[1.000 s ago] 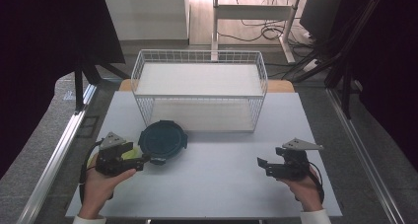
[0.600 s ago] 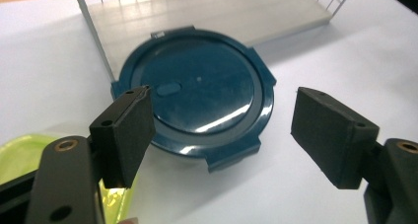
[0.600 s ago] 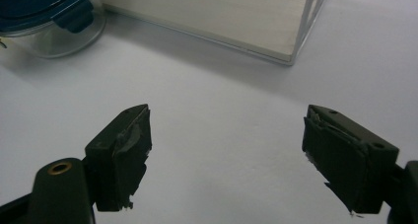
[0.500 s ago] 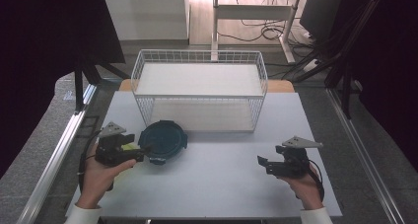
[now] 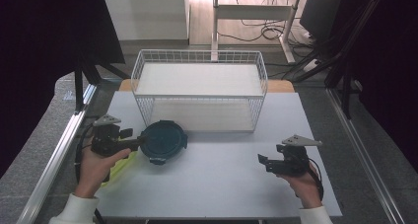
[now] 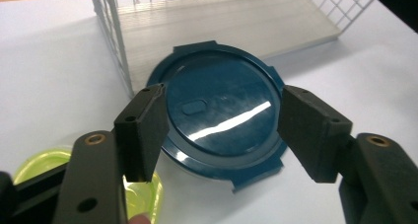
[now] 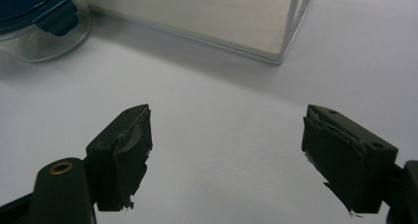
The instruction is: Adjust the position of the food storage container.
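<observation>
The round container lid (image 6: 222, 113) is dark teal blue and glossy, with a white streak of reflected light, over a clear container (image 7: 47, 39). Beside it lies a translucent yellow-green lid (image 6: 42, 165). The wire basket (image 5: 199, 93) is white, a fine square grid, with a pale cream board as its floor. The desk (image 5: 222, 184) is plain white. The left tool (image 6: 222, 135) and right tool (image 7: 224, 155) are matt black, each topped with a grey plate; their brass-coloured rivets glint. The person's sleeves (image 5: 74, 211) are white.

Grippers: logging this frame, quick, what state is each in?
Left gripper: open, closing around the blue lid, not gripping.
Right gripper: open, empty.
</observation>
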### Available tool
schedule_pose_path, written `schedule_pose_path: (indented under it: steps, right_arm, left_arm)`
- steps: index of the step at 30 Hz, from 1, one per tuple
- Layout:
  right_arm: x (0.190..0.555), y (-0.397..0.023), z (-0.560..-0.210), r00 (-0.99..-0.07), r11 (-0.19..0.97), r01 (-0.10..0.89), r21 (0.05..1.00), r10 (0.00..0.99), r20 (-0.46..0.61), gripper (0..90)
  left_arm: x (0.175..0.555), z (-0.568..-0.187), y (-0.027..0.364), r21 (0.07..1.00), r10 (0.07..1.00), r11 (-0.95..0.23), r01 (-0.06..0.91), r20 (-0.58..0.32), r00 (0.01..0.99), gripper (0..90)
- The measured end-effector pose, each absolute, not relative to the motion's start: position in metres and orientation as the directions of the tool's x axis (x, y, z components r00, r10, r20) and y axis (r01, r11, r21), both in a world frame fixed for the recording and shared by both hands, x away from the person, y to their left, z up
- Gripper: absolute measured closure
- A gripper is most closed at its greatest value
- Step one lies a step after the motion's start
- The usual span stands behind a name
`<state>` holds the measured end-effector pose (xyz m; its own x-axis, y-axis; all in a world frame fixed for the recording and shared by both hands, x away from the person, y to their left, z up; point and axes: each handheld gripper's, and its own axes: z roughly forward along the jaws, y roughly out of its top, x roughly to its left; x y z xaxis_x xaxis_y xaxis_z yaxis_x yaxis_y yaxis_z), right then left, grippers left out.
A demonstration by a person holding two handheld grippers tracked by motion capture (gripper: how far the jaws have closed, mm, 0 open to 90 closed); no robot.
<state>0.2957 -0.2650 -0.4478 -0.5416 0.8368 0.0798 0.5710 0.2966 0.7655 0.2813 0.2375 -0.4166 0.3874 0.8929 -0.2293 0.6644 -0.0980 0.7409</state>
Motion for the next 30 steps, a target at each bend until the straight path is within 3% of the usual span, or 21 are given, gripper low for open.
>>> schedule_pose_path:
  steps: [15, 30]
  right_arm:
    - [0.300, -0.267, -0.449, -0.537, 0.306, 0.579, 0.755, 0.840, 0.072, 19.4]
    - [0.301, -0.265, -0.453, -0.540, 0.318, 0.587, 0.744, 0.839, 0.068, 19.4]
  left_arm:
    - [0.322, -0.425, 0.243, 0.694, 0.909, -0.076, 0.716, -0.246, 0.336, 50.3]
    - [0.355, -0.445, 0.256, 0.628, 0.929, -0.077, 0.774, -0.237, 0.284, 81.1]
